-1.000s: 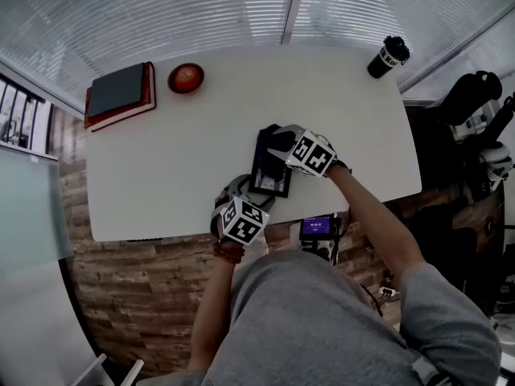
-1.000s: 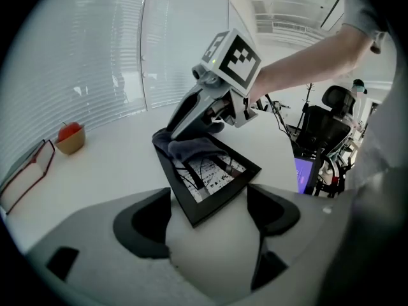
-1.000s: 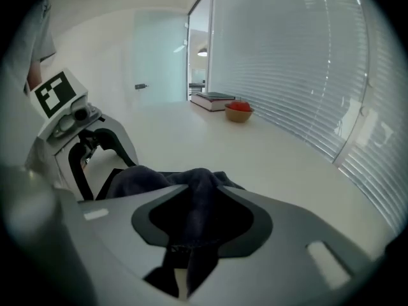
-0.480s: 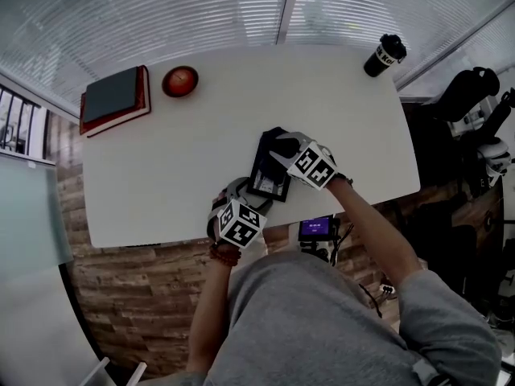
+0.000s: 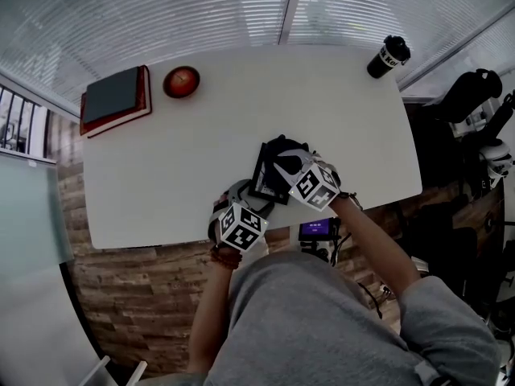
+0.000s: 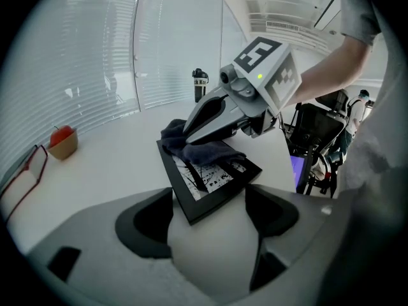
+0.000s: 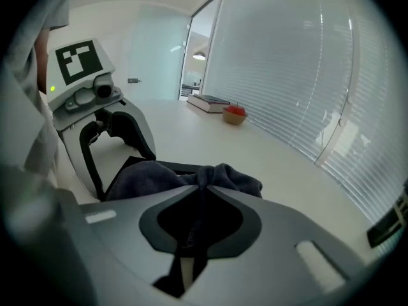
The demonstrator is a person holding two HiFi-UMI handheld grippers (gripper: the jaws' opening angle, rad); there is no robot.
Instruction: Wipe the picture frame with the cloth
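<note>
White counter under the window blinds, and the black picture frame lies flat on it close to the counter's front edge. Left tongs are clamped across the frame's near corner. The right tongs have just been closing and are pinched tight on the dark cloth, which sits bunched on the frame's far end.

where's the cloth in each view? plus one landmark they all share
Head view: cloth at centre, on the picture frame's far end.
Left gripper view: centre, on the picture frame, under the right gripper.
Right gripper view: lower centre, pinched in that gripper's just-closed jaws.
Shared landmark: red fruit, visible in all three.
</note>
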